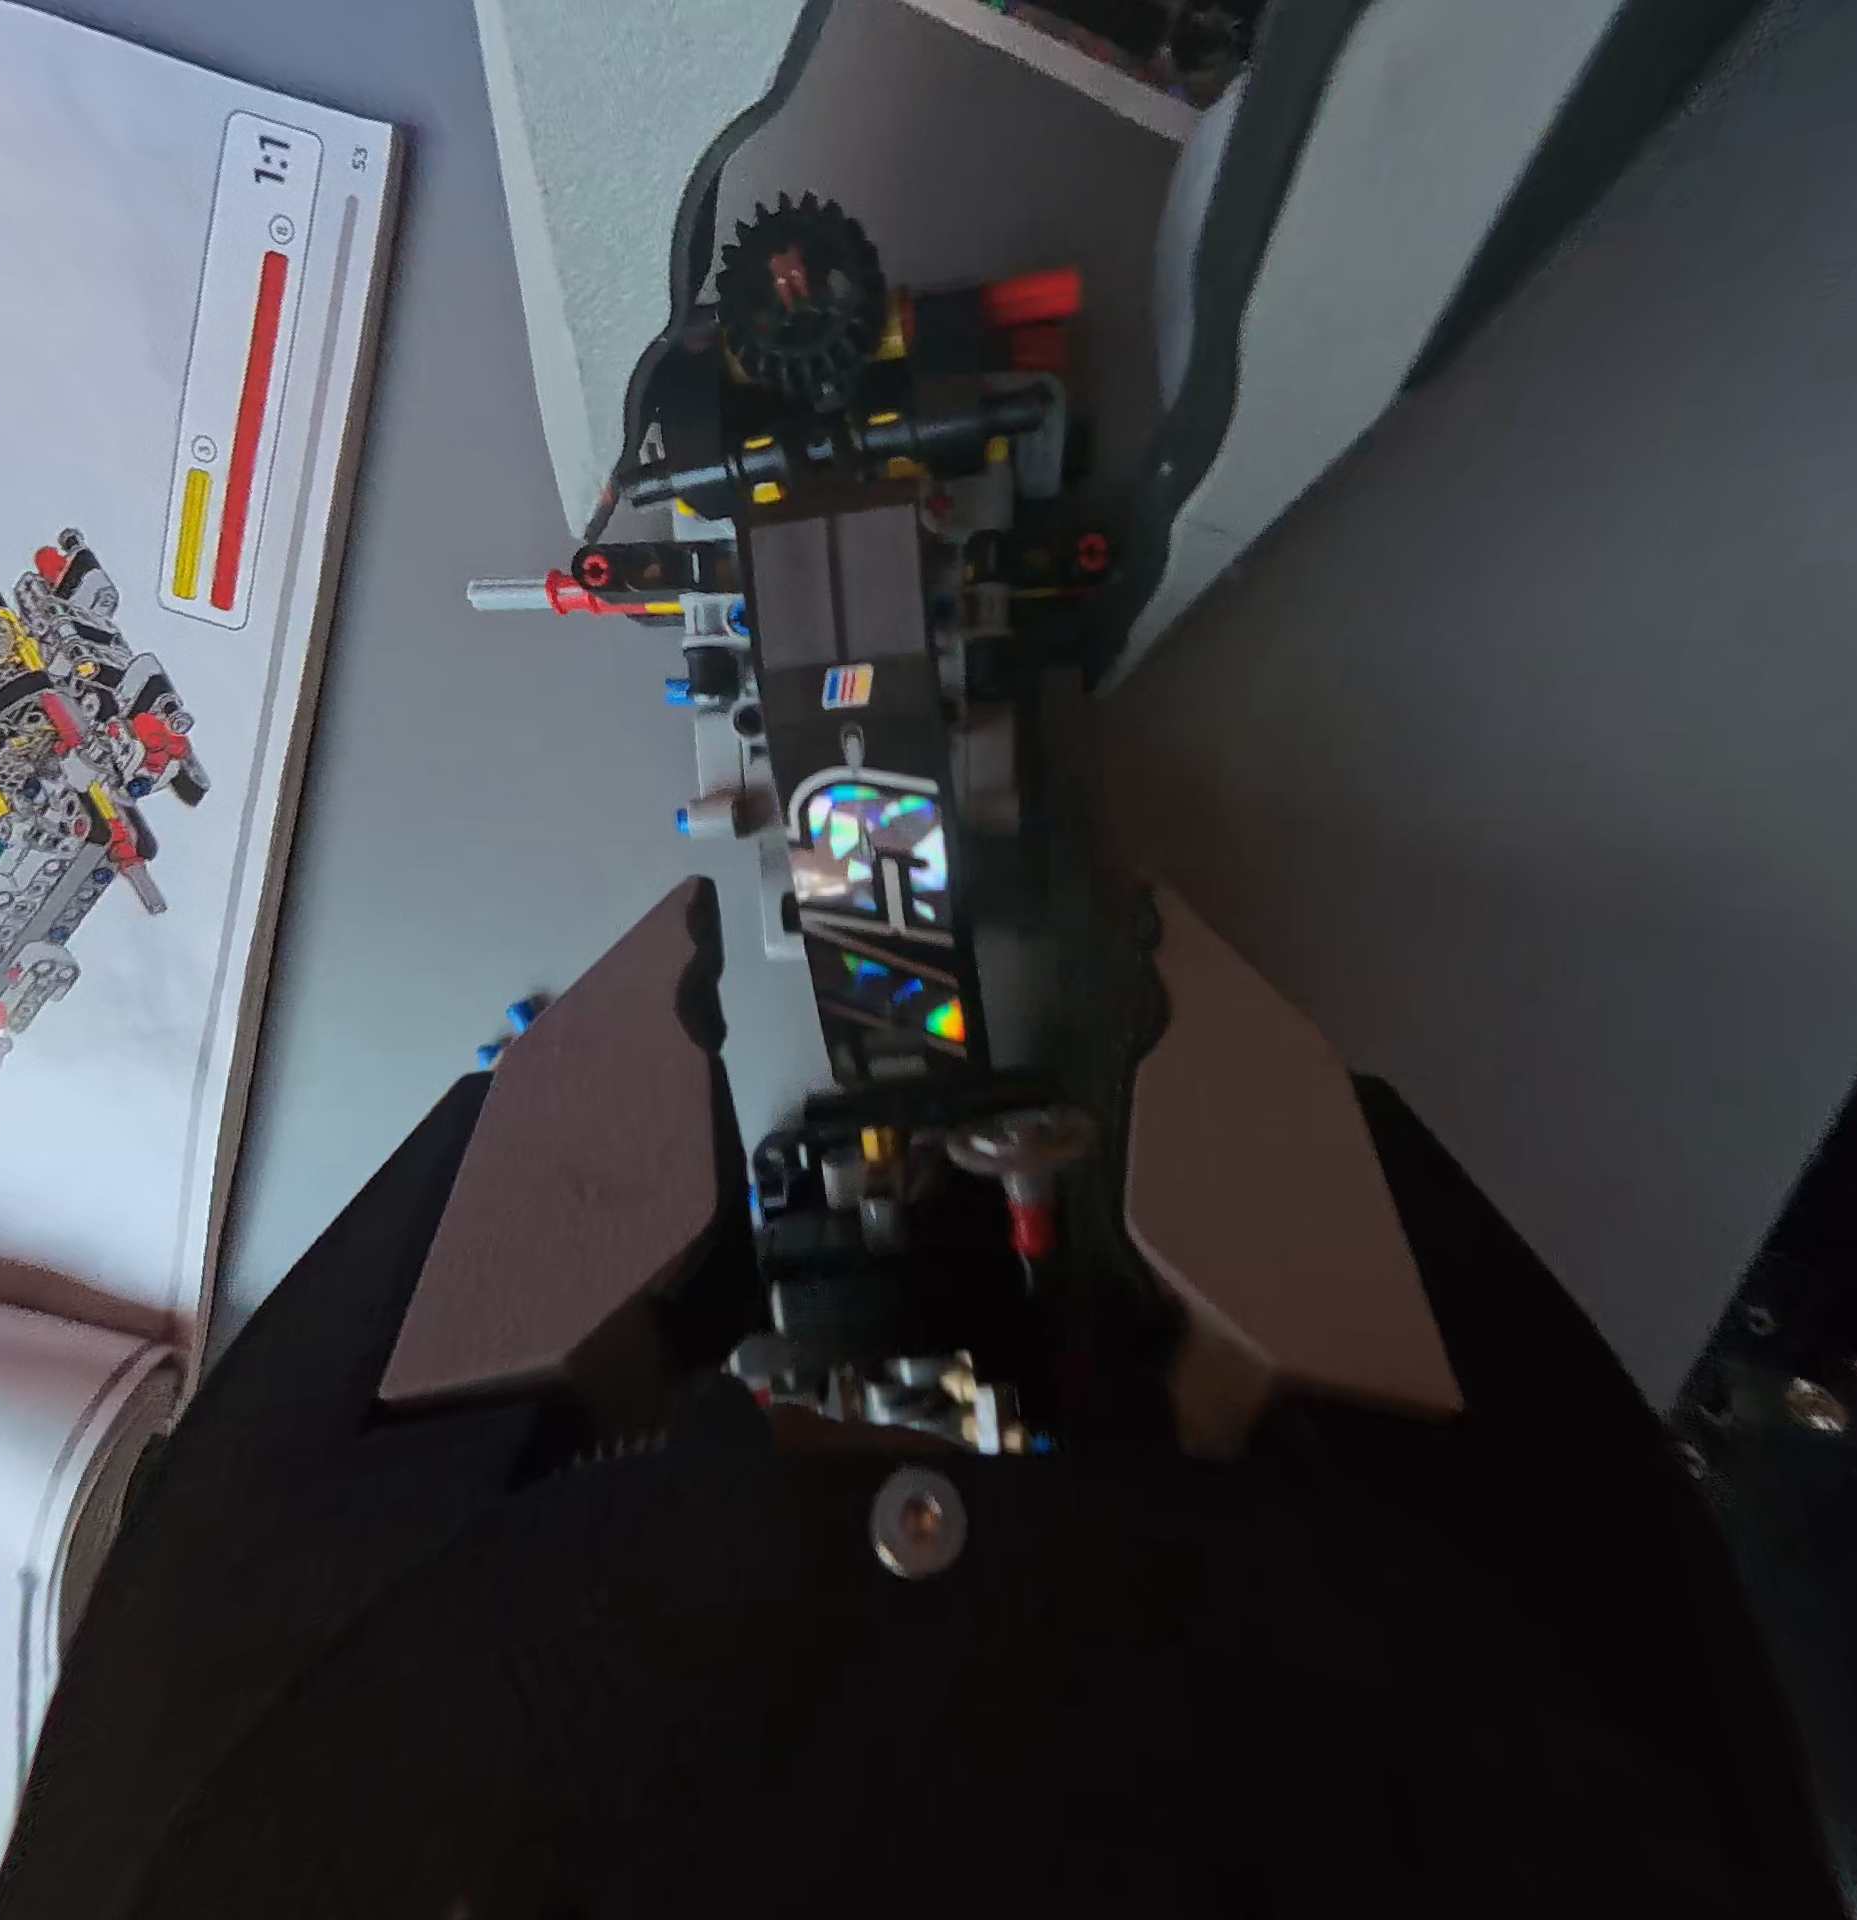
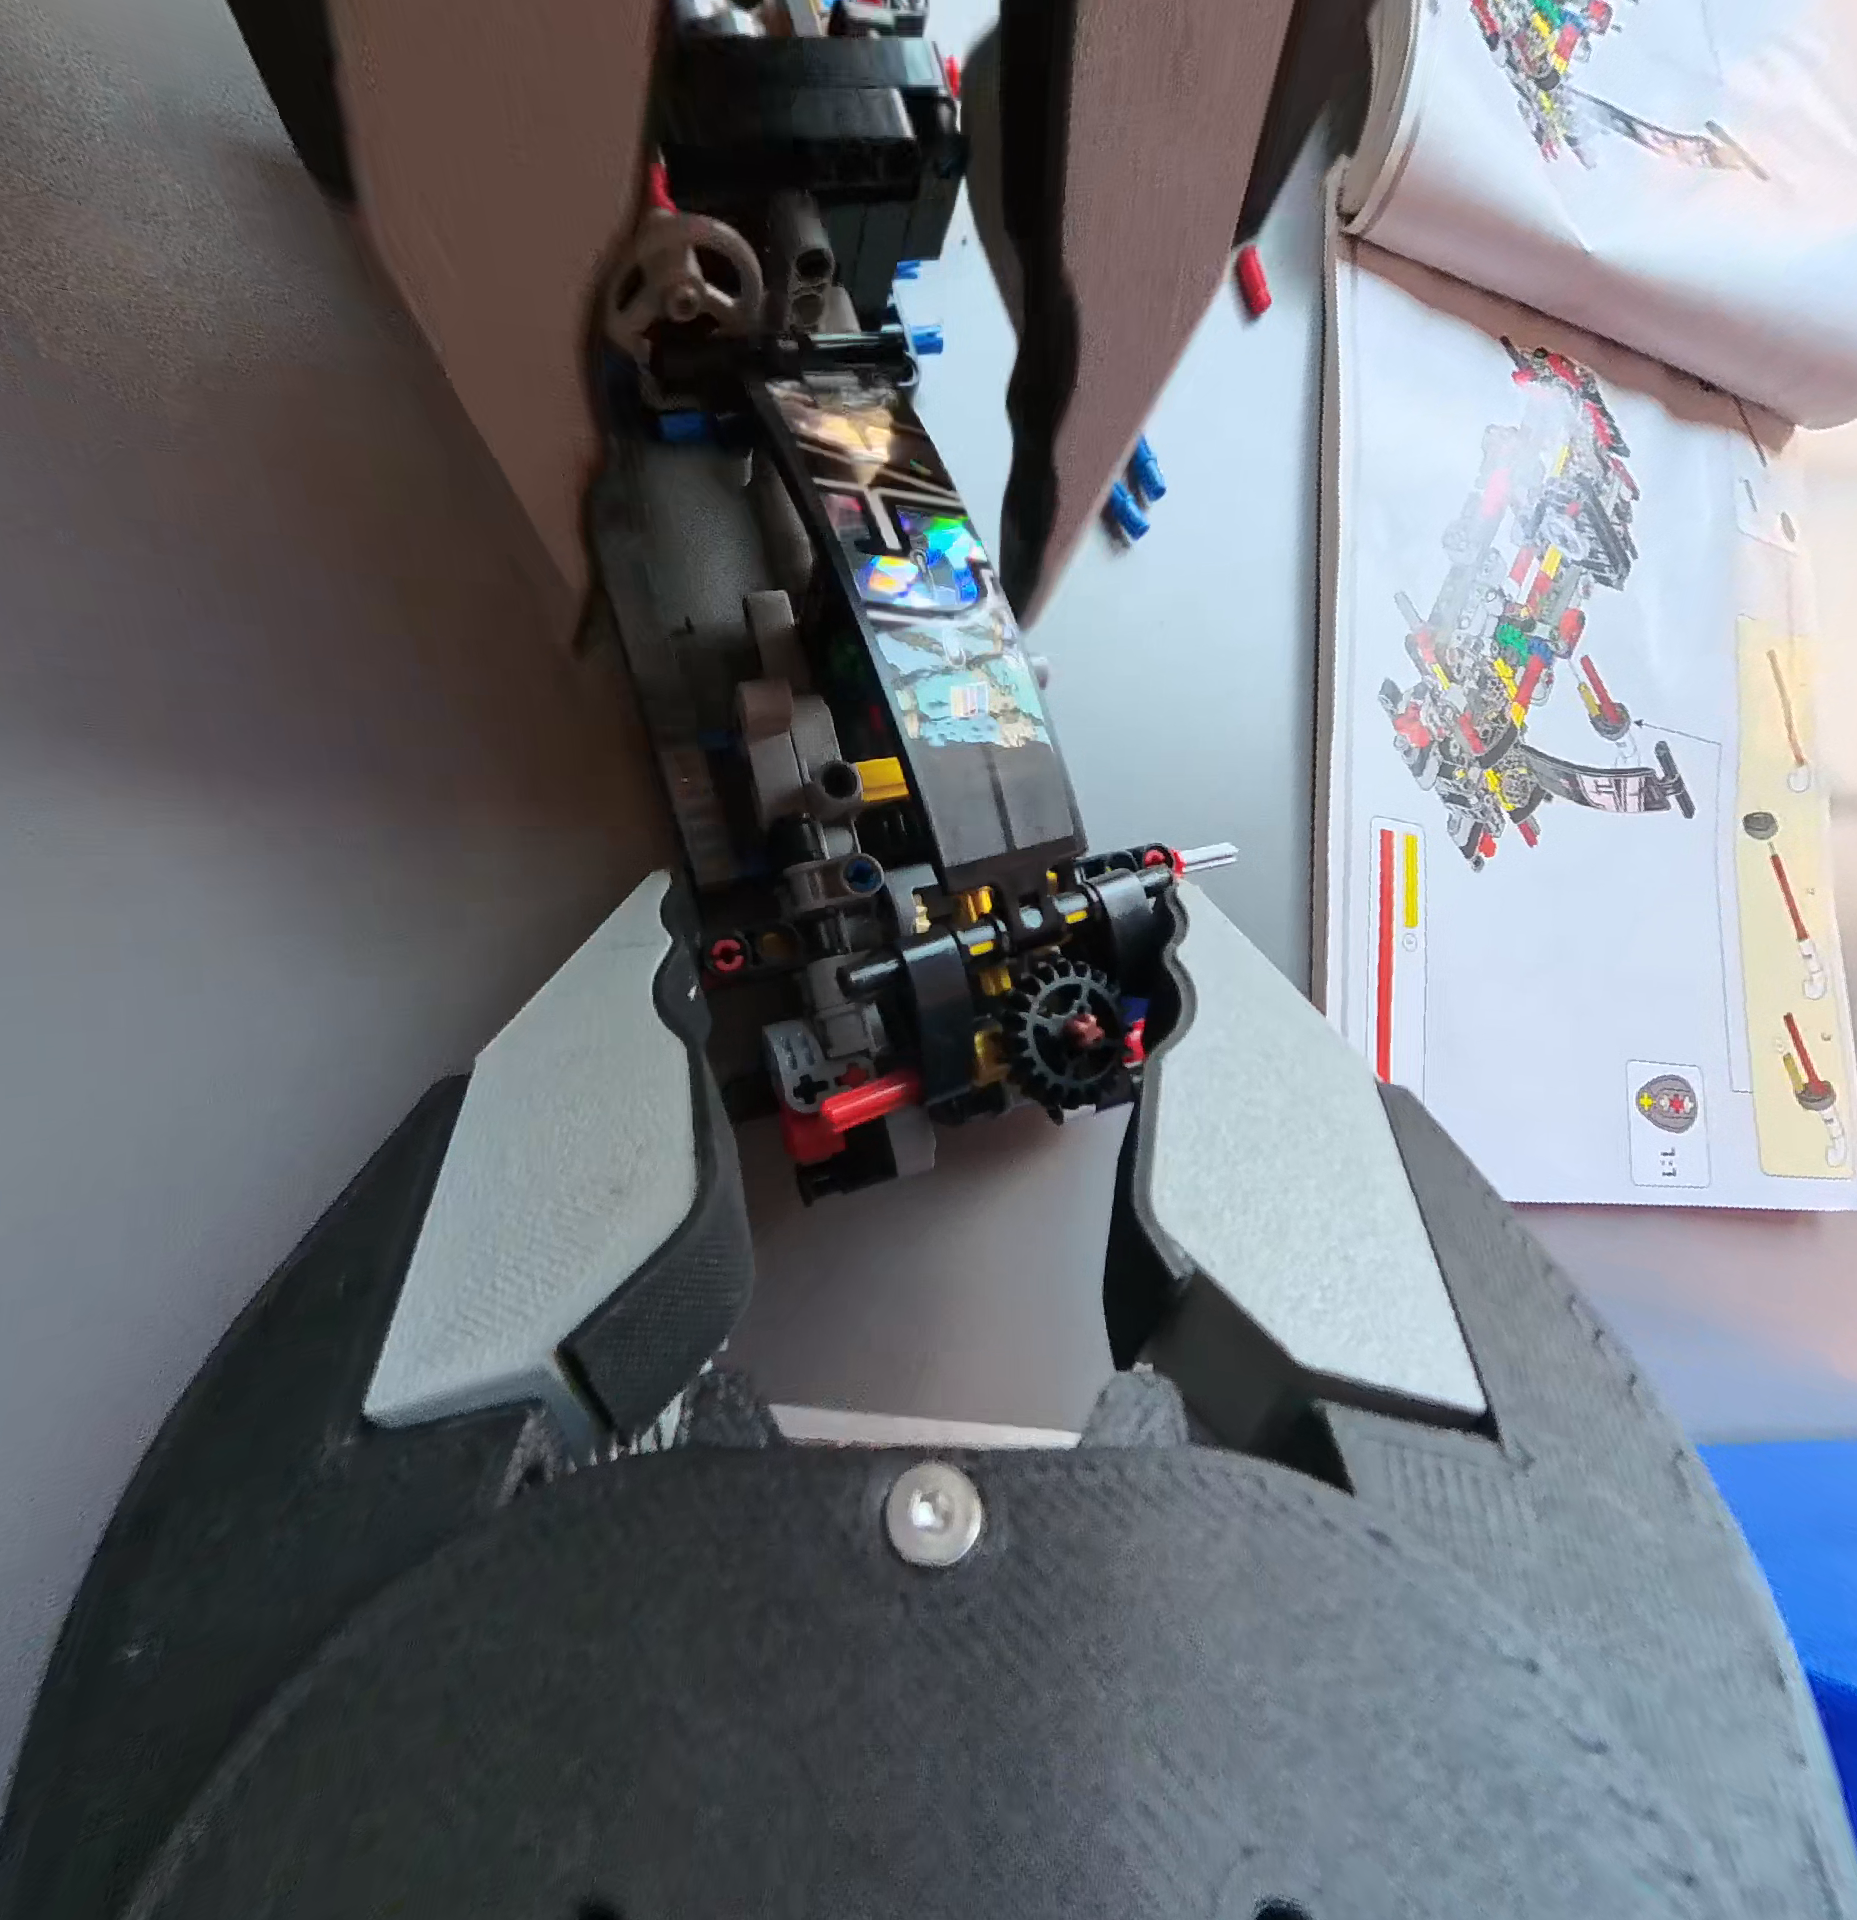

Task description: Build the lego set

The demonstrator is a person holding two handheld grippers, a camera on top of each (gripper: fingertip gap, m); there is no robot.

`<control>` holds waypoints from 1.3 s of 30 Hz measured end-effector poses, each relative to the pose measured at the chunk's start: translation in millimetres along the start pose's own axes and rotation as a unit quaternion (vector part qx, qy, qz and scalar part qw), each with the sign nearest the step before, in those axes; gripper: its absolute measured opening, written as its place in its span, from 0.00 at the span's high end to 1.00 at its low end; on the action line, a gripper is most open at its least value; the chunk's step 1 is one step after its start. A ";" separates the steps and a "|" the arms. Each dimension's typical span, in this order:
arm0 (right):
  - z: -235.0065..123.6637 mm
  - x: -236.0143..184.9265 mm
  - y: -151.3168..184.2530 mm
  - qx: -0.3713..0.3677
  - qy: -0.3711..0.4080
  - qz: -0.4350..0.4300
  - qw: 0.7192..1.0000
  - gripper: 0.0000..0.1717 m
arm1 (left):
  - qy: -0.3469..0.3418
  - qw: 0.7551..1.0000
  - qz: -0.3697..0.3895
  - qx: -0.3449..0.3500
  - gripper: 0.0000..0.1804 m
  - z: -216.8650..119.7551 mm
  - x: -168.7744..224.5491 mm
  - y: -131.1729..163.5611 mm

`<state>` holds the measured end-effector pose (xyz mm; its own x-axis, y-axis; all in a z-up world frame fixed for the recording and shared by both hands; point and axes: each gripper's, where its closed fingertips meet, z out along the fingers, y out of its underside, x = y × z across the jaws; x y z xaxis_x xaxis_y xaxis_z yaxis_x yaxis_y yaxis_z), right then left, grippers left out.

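Two close wrist cameras face each other along a brick-built model (image 1: 872, 727) on the desk (image 1: 467, 727). Each looks forward between its own fingers, sharing the model, the opposite gripper and an open instruction booklet (image 2: 1589, 935).

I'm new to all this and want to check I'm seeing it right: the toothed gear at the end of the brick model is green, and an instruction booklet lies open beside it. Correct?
One thing is wrong: the gear is black, not green. The right wrist view shows it at the end of the brick model, between the right gripper's fingers. The instruction booklet does lie open beside it.
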<state>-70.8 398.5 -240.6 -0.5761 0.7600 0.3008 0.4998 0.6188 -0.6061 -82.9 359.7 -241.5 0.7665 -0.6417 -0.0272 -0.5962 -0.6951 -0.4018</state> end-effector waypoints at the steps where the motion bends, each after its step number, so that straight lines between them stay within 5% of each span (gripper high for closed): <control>1: 0.0 0.2 0.0 -0.001 0.000 0.002 1.000 0.51 | 0.006 1.000 -0.001 0.007 0.57 -8.5 1.5 1.3; 5: -0.2 1.2 -0.6 0.000 0.008 0.004 1.000 0.50 | 0.004 1.000 -0.002 0.013 0.53 -28.0 5.2 13.1; 9: 0.0 2.0 -1.4 0.002 0.010 0.010 1.000 0.49 | -0.018 0.999 0.018 -0.044 0.53 -7.0 -1.4 36.0; 26: 10.1 9.8 -22.7 -0.030 0.019 -0.014 0.999 0.43 | 0.021 1.000 0.016 -0.015 0.60 -1.6 -6.8 35.2; 39: 24.0 7.5 -24.8 -0.044 -0.038 -0.053 0.997 0.51 | 0.024 0.999 0.026 -0.006 0.62 -2.0 -9.4 35.4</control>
<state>-103.0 384.2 -241.0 -0.6751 0.6736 0.3008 0.4861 0.7129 -0.5054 -111.7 340.6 -253.6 0.7217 -0.6922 -0.0033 -0.6385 -0.6639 -0.3892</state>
